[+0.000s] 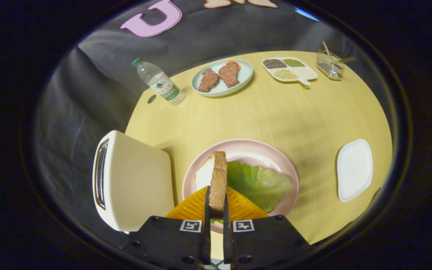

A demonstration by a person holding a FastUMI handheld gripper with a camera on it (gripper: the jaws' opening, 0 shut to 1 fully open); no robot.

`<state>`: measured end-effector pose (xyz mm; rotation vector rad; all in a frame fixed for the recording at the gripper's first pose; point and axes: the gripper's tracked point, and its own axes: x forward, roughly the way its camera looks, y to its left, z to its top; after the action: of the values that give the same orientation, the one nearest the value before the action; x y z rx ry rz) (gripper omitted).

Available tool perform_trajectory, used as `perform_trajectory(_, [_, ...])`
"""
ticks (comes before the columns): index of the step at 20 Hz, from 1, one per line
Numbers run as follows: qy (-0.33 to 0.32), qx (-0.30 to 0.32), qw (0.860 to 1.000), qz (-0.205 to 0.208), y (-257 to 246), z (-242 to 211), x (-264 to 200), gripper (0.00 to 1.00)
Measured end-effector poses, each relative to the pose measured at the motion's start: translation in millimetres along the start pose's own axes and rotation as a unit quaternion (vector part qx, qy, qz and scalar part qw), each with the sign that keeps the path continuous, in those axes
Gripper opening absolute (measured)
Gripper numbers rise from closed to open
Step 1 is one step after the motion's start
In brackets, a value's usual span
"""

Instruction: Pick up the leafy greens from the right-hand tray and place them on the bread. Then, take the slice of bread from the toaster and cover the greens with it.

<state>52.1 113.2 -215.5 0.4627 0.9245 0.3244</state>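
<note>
A slice of bread (218,180) is pinched edge-on between the two fingers of the gripper (216,204) and held above the pink plate (264,147). A lettuce leaf (259,183) is spread on that plate beneath it. The cream toaster (133,183) is seen just left; the white tray (354,168) lies well right.

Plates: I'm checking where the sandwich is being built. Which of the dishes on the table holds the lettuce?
The pink plate just ahead of the tongs, which grip a bread slice over its lettuce.
</note>
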Motion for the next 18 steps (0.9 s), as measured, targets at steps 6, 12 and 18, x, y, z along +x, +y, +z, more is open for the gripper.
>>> perform_trajectory(6, [0.013,0.031,0.999,-0.001,-21,-6,7,0.25])
perform_trajectory(12, [0.044,0.024,0.998,-0.049,-52,-19,4,0.7])
perform_trajectory(18, [0.045,-0.011,0.997,-0.054,-53,-27,-13,0.84])
